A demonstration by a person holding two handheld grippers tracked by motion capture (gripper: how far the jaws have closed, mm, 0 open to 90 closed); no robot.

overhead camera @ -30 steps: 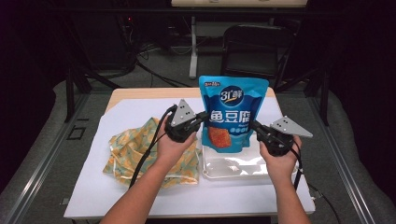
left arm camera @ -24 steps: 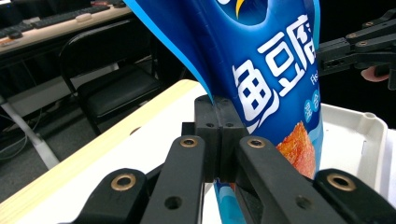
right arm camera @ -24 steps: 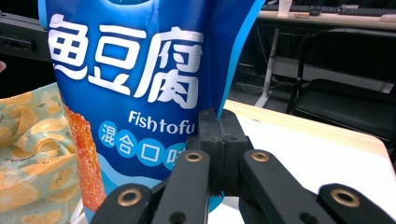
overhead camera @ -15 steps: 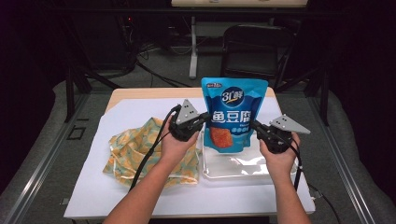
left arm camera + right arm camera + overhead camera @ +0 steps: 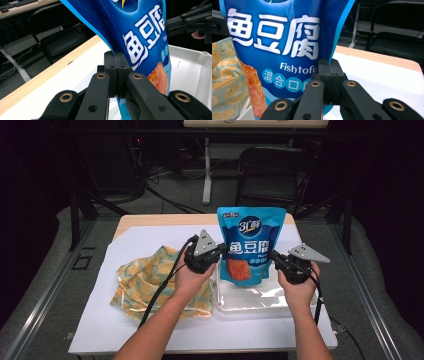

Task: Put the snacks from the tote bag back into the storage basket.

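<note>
The blue snack pouch stands upright over the clear plastic tray, its lower edge at or just above the tray's back part. The left gripper pinches the pouch's left edge with its jaws pressed together on the film, and the right gripper pinches the right edge in the same way. In the left gripper view the film curves away from the jaws, so I judge the pouch to be soft, light and smooth, perhaps slippery. The sealed side edges seem the best place to hold it, because they are flat and thin. Left of the tray a yellow patterned cloth lies crumpled on the white sheet.
</note>
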